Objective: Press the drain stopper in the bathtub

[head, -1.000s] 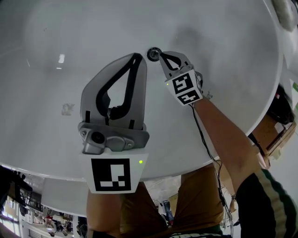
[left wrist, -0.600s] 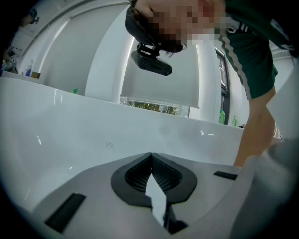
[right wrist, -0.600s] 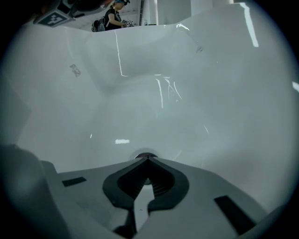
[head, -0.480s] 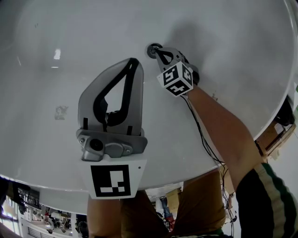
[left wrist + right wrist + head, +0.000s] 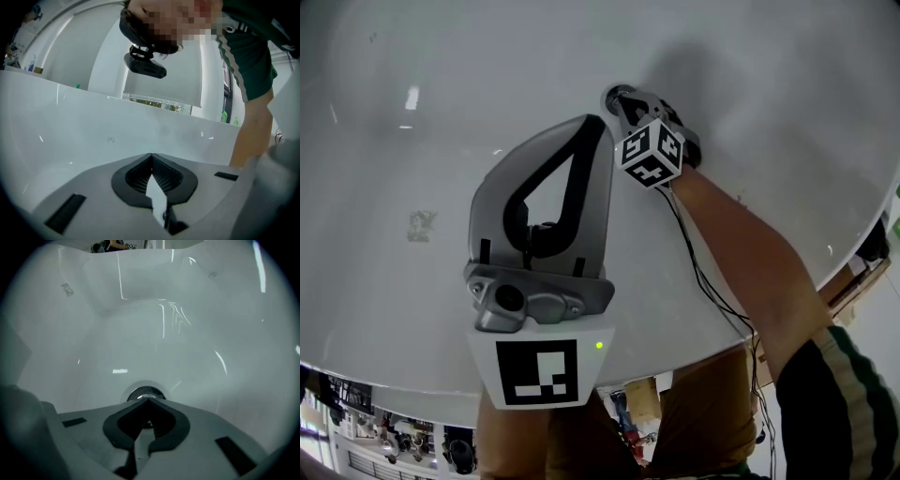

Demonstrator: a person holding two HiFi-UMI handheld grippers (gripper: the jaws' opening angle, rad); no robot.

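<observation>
The round chrome drain stopper (image 5: 615, 94) sits in the floor of the white bathtub (image 5: 412, 187). My right gripper (image 5: 621, 99) is shut, its joined tips right at the stopper, which they partly cover. In the right gripper view the stopper (image 5: 145, 393) peeks out just beyond the closed tips of that gripper (image 5: 148, 400); I cannot tell if they touch it. My left gripper (image 5: 593, 123) hangs above the tub, nearer the camera, shut and holding nothing. In the left gripper view its tips (image 5: 151, 155) point at the tub wall.
The tub rim (image 5: 750, 319) curves along the bottom and right of the head view. A person's arm (image 5: 741, 253) reaches across it to the right gripper, with a cable trailing. Shelves with clutter (image 5: 394, 441) show below the rim.
The right gripper has pushed closer onto the stopper, which is now more covered by its tips. The left gripper drifted slightly right and down in the head view.
</observation>
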